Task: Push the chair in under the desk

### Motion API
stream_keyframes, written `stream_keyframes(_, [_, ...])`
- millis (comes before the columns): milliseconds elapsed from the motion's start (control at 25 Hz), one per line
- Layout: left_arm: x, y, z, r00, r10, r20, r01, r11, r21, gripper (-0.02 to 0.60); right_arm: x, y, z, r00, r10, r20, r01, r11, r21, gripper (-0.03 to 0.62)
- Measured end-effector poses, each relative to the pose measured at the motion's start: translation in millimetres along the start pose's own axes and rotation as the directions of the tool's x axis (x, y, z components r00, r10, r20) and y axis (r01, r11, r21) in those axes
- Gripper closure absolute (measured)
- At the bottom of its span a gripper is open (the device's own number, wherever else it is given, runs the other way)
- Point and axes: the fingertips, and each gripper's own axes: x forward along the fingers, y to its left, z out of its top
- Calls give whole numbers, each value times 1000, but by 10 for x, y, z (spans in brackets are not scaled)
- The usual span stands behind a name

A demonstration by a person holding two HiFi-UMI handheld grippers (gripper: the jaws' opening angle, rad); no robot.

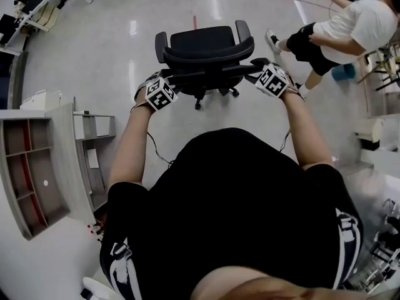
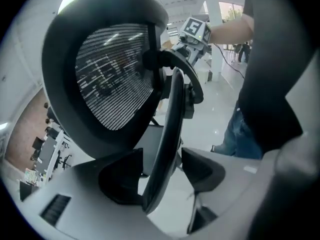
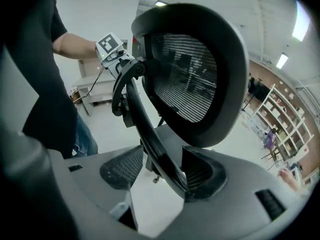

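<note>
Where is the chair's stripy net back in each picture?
Head view: the mesh backrest is at top centre, seen from above.
Left gripper view: it fills the upper left.
Right gripper view: it fills the upper right.
Shared landmark: the curved black bar behind the backrest, which runs up the middle of both gripper views.

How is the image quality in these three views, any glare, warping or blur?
Head view: glare streaks the shiny floor, the chair sharp. Left gripper view: fisheye bulges the chair, corners black. Right gripper view: same bulge, a ceiling lamp blown out.
</note>
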Motion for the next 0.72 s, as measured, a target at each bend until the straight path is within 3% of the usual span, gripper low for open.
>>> stream_keyframes(240, [178,31,-85,995,-4,-97,15,994,106,331,216,16,-88,994,1,-112,-17,989,-144,315])
stream_keyframes(520, [405,-76,-170,979,-62,-192,90,986,142,322,457,-45,-284,977,4,-212,-60,965,-255,296])
stream_keyframes(720, [571,-151,-185,972,-91,-216,129,977,170,321,632,-49,-388,959,9,-285,-106,938,-329,293])
